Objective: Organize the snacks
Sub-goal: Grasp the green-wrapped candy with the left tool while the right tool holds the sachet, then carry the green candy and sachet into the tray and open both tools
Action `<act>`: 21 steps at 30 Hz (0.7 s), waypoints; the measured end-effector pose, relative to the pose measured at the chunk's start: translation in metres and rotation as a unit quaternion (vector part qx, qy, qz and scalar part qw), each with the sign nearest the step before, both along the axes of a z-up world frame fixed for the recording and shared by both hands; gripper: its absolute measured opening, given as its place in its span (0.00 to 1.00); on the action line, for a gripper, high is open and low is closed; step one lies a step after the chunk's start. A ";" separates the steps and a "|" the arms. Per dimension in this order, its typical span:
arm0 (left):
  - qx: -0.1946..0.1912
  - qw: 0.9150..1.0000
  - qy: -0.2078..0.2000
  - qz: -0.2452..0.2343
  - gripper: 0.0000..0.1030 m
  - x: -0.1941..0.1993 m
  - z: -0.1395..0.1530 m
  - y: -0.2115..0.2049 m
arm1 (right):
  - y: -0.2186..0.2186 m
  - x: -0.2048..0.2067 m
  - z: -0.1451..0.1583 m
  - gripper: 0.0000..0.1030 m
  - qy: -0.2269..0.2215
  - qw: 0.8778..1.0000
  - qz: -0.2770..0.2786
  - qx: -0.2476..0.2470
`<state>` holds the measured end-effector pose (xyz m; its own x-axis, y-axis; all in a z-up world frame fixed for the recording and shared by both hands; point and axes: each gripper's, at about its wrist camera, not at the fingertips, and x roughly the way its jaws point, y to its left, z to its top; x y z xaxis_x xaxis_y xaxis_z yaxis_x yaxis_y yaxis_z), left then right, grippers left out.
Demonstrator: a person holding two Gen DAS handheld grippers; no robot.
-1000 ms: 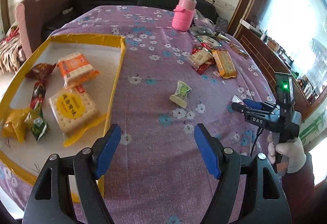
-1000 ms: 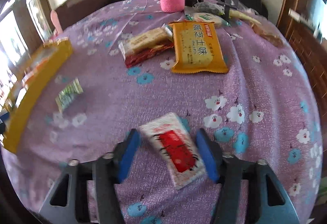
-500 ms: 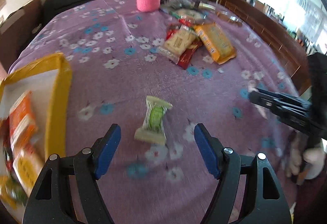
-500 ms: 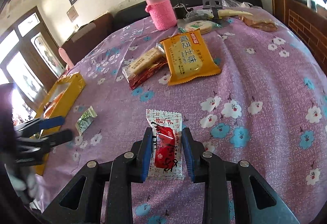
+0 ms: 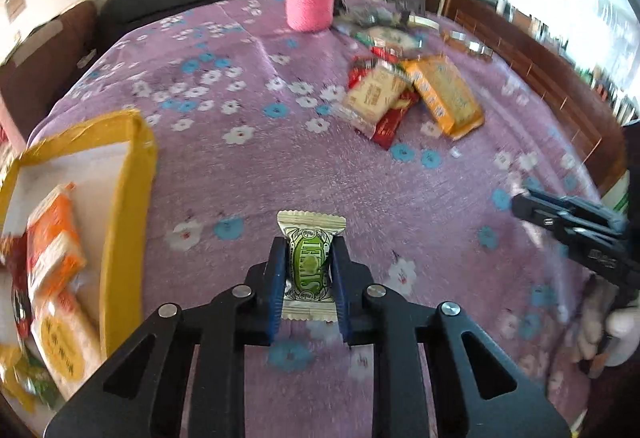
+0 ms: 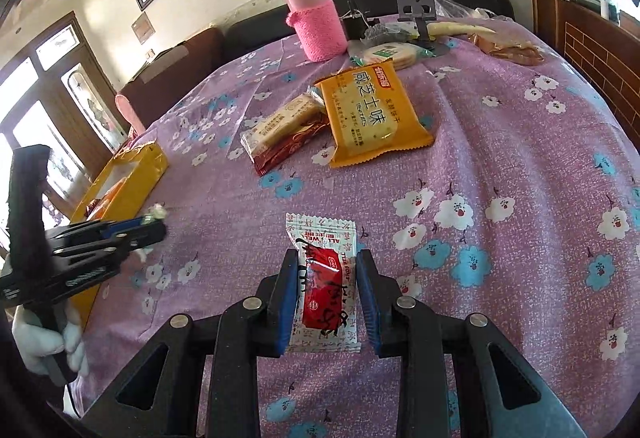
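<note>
Left hand-held gripper (image 5: 308, 270) has just been closing, pinching the green candy (image 5: 310, 266) mid-bench; right hand-held gripper (image 6: 326, 290) is squeezing the red packet (image 6: 324, 278); both look light, crinkly, slippery, so I'd grab mid-body.

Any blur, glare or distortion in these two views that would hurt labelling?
Left wrist: motion blur smears the yellow tray and distant packets, the window at right is blown out, yet the green candy stays sharp. Right wrist: crisp overall, print on the orange biscuit pack legible; fisheye bends the table edge.
</note>
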<state>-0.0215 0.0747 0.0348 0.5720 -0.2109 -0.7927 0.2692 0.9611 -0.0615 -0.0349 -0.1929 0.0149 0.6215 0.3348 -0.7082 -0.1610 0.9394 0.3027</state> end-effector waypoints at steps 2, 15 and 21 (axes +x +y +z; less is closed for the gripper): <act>-0.029 1.000 -0.007 0.009 0.18 -0.013 0.010 0.014 | 0.000 -0.002 0.001 0.29 -0.004 1.000 -0.002 0.000; -0.098 0.984 -0.056 0.140 0.18 -0.087 0.044 0.156 | 0.048 -0.014 0.026 0.29 -0.010 0.998 0.039 0.043; -0.089 0.977 -0.038 0.188 0.19 -0.091 0.022 0.194 | 0.131 -0.016 0.056 0.28 -0.016 0.991 0.121 0.052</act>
<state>-0.1122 0.2690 0.0565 0.6921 -0.1055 -0.7140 -0.0907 0.9687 -0.2310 -0.0508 -0.0616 0.0707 0.5353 0.5470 -0.6437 -0.3895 0.8360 0.3865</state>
